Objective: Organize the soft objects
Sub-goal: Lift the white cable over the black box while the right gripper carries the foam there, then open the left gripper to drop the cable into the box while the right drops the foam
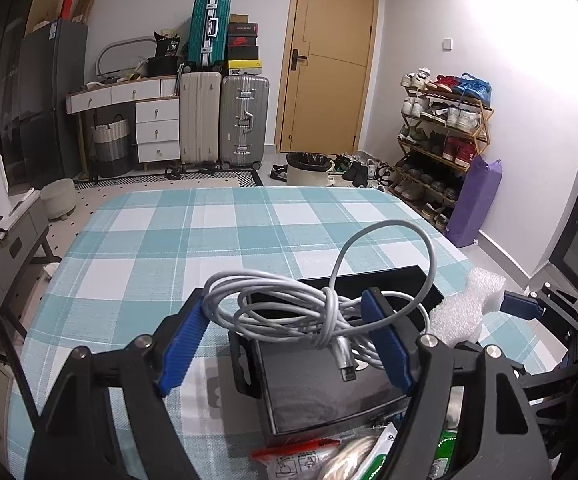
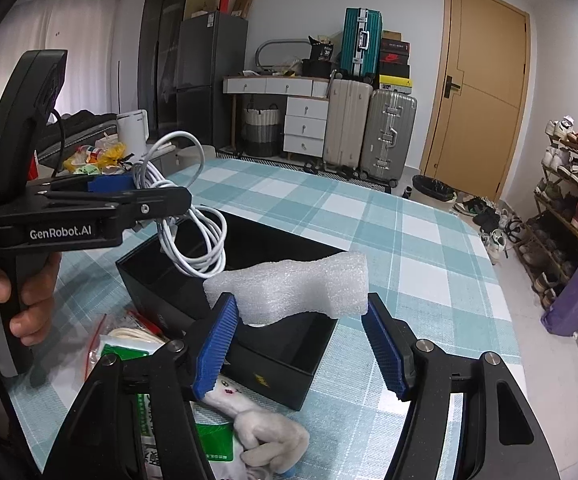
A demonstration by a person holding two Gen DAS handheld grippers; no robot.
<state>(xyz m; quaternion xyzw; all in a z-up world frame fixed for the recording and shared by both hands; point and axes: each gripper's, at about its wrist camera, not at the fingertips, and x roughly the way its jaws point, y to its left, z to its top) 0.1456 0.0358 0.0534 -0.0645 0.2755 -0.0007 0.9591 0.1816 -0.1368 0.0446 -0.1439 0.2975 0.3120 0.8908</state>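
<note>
**Q:** What step is shown, and how is it done well?

**A:** Both loads appear to be on their way into the black box, centre of the right wrist view, on the checked tablecloth. The sound method is probably to bring each bundle over the open cavity before letting go, so that trailing loops fall inside and do not drape over the wall. The cable's large loop, rising toward the upper right of the left wrist view, is the part most likely to snag.

**Q:** How does the left gripper stand?

**A:** Its blue pads sit moderately wide, clamped on the coiled white cable, which hangs between them above the box; its plug dangles at lower centre.

**Q:** And the right gripper?

**A:** It is partly closed on a white foam piece, which spans the gap pad to pad, over the box's near edge.

**Q:** What remains outside?

**A:** A plush toy and green-printed packets, at the lower left of the right wrist view.
</note>
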